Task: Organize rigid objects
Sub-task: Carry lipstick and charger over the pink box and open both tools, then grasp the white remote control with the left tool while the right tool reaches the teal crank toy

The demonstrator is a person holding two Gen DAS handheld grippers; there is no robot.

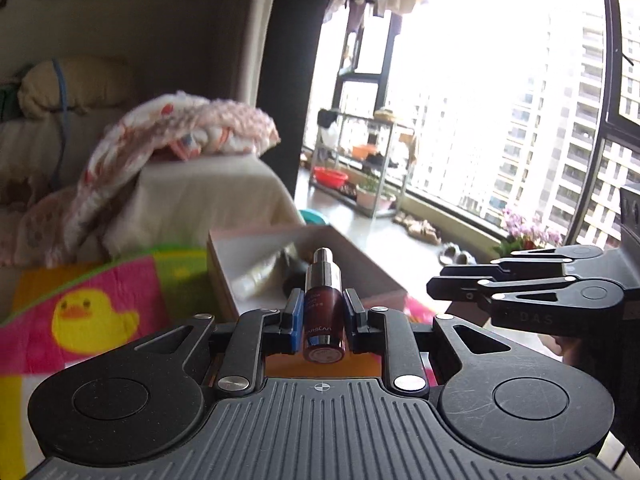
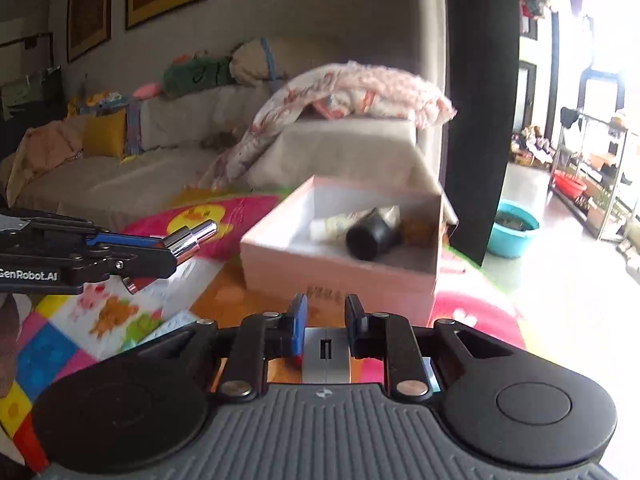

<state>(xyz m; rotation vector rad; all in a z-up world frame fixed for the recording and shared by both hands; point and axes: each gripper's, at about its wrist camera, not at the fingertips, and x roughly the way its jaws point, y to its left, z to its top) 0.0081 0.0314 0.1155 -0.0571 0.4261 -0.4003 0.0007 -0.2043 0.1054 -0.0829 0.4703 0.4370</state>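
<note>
Left tongs clamp a small dark-red bottle across its body, blue pads on either flank, metal neck pointing forward and away. In the right wrist view that silver neck juts from the left tongs, held clear above the patterned mat. Right tongs stand narrowed to their tightest with nothing between the pads; the logged reading agrees.

Ahead sits an open pink box, already holding a black cylinder and a pale tube. Bottle is short of the box, not yet over its rim.

Handling, as judged: bottle looks like glass with a metal collar, so rigid, light, smooth-sided, breakable if dropped. The mid-body hold seems right; the slim neck would slip.

Beyond: sofa, crumpled blanket, bright balcony windows.
</note>
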